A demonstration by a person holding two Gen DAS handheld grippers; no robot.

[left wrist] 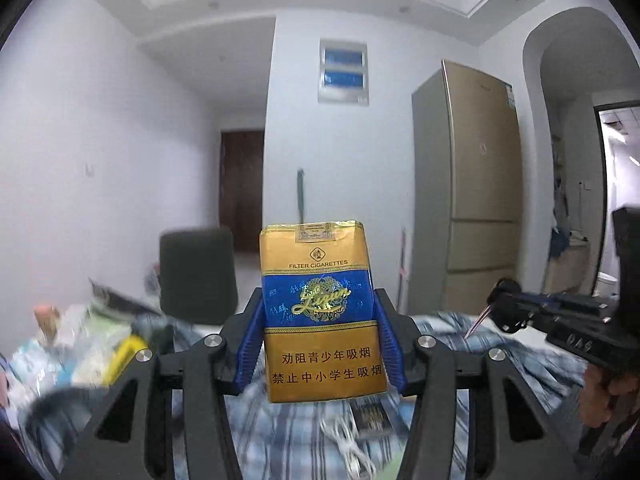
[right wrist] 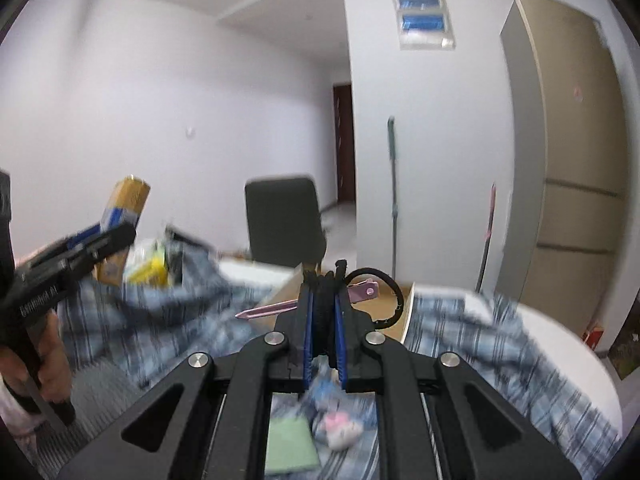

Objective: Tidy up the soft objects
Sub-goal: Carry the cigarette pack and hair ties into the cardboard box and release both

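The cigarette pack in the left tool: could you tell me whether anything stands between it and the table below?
Nothing visible does: the cigarette pack hangs clamped in the left tool above the plaid cloth, with only air beneath.

I have a soft cigarette pack [left wrist: 320, 312] upright in my left gripper [left wrist: 320, 344] — gold with a blue band, its printed face toward the camera, pinched at both sides. In my right gripper [right wrist: 321, 320] sits a black hair tie [right wrist: 374, 296] with a pink clip [right wrist: 280, 307] — its loop sticks out to the right.
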